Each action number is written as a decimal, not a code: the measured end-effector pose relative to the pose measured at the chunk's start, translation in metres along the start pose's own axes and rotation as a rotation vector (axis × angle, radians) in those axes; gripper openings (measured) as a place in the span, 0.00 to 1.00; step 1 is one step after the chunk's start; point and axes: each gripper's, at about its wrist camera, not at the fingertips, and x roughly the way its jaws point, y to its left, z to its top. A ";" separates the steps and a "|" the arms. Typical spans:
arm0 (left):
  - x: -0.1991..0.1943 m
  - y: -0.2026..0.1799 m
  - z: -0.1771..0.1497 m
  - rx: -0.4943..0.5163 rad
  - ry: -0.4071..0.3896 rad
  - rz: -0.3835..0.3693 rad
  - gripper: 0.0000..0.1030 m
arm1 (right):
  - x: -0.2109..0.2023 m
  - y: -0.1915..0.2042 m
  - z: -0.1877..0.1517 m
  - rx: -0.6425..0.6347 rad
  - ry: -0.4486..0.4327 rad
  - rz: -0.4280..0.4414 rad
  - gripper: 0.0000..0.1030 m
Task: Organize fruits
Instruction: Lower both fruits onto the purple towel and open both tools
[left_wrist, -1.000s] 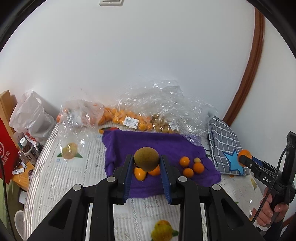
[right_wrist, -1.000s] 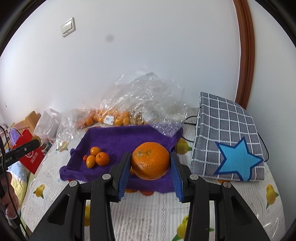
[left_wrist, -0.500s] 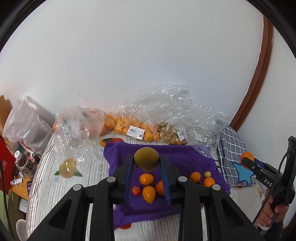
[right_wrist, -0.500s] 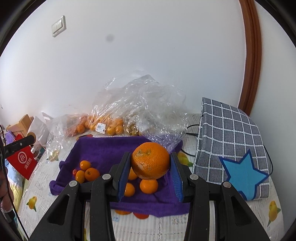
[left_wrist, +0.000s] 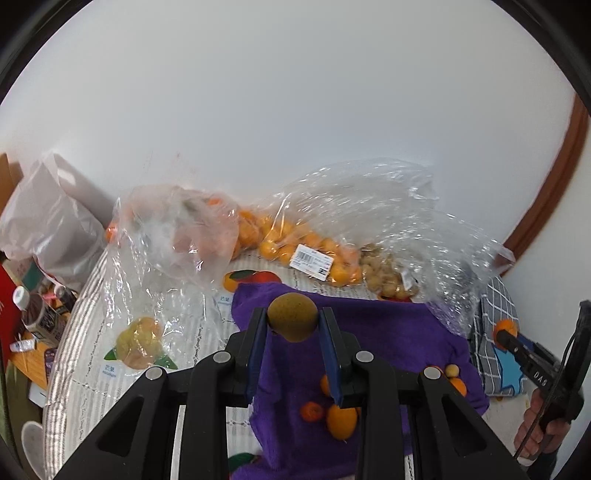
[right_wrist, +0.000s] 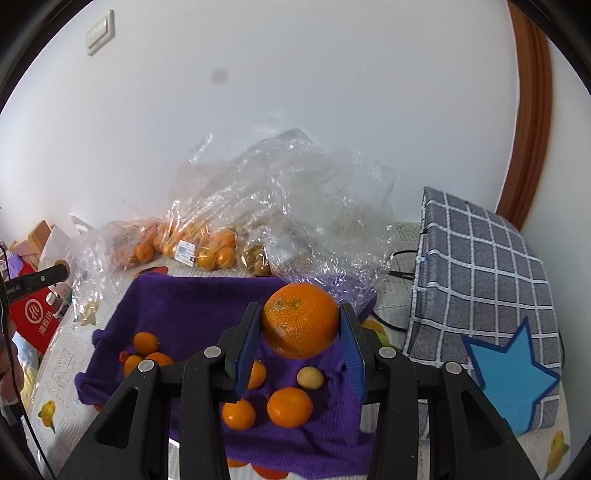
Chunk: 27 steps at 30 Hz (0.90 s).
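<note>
My left gripper (left_wrist: 292, 328) is shut on a brown round fruit (left_wrist: 292, 321) and holds it above the back left of the purple cloth (left_wrist: 388, 332). My right gripper (right_wrist: 300, 332) is shut on a big orange (right_wrist: 300, 320), held above the cloth's (right_wrist: 192, 306) right part. Several small oranges (right_wrist: 290, 406) and a small yellow fruit (right_wrist: 310, 377) lie on the cloth. The right gripper also shows at the right edge of the left wrist view (left_wrist: 502, 334).
Clear plastic bags of small oranges (left_wrist: 295, 243) and pale brown fruits (left_wrist: 384, 273) lie behind the cloth by the wall. A grey checked bag with a blue star (right_wrist: 480, 295) stands right. Bottles (left_wrist: 33, 317) and a red box (right_wrist: 33, 317) are at the left.
Both grippers have moved forward toward the wall with their fruits still held. The cloth and the plastic bags now look closer.
</note>
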 end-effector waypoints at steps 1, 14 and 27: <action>0.006 0.000 0.001 -0.002 0.010 -0.002 0.27 | 0.006 -0.001 0.000 0.000 0.008 0.002 0.41; 0.082 -0.028 -0.016 0.054 0.153 -0.017 0.27 | 0.089 0.005 -0.017 -0.003 0.175 0.065 0.41; 0.112 -0.047 -0.034 0.112 0.246 0.012 0.27 | 0.115 0.013 -0.030 -0.014 0.229 0.043 0.41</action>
